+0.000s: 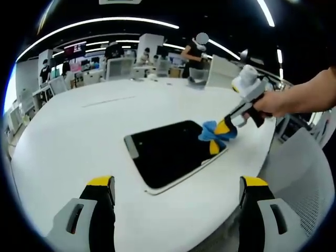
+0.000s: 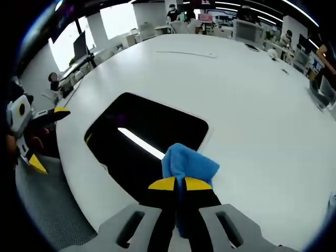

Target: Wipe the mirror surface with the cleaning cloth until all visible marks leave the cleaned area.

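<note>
Right gripper (image 2: 175,184) clamped on the blue cloth (image 2: 188,164), pressing it onto the mirror (image 2: 142,134).

The mirror lies flat on the white table (image 2: 252,105) near its edge, cloth at the mirror's edge. A hand (image 1: 270,103) reaches in with its arm stretched out, angling that gripper down. Left gripper (image 1: 176,186) hangs back off the table edge, jaws spread wide, holding nothing.

Left view faces the mirror (image 1: 170,152) from afar; right view hovers close (opposite side).
</note>
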Tool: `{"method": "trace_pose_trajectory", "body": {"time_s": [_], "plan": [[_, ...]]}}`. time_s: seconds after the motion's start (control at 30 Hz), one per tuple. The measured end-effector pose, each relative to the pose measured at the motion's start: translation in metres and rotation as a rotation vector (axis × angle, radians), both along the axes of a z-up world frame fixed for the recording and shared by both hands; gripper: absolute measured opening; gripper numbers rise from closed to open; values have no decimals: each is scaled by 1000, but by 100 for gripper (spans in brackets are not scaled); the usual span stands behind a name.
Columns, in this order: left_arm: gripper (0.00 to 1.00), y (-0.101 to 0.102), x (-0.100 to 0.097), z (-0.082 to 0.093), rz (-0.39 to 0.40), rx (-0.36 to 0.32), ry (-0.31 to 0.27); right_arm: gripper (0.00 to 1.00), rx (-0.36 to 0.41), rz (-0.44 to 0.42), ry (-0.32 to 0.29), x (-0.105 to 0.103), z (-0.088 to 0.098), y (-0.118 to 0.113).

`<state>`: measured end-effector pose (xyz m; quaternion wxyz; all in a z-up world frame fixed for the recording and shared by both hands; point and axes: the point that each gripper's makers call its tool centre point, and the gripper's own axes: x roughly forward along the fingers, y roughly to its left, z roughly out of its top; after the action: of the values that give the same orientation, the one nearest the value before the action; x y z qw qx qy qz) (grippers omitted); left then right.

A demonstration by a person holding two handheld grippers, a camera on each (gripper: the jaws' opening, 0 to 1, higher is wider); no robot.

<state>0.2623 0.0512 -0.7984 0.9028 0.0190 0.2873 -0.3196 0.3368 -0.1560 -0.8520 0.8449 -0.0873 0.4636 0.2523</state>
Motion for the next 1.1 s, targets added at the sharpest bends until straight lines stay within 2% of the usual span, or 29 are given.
{"method": "trace_pose_trajectory", "body": {"time_s": [0.13,0.73,1.1], "plan": [[99,4,2,-1,27,-21,14,0,-6,-6,-5,-6,0,1],[99,4,2,0,29,-19,8,0,27,-38,0,-31,0,1],[99,4,2,1,32,-19,8,0,31,-39,-2,-33,0,2]]}}
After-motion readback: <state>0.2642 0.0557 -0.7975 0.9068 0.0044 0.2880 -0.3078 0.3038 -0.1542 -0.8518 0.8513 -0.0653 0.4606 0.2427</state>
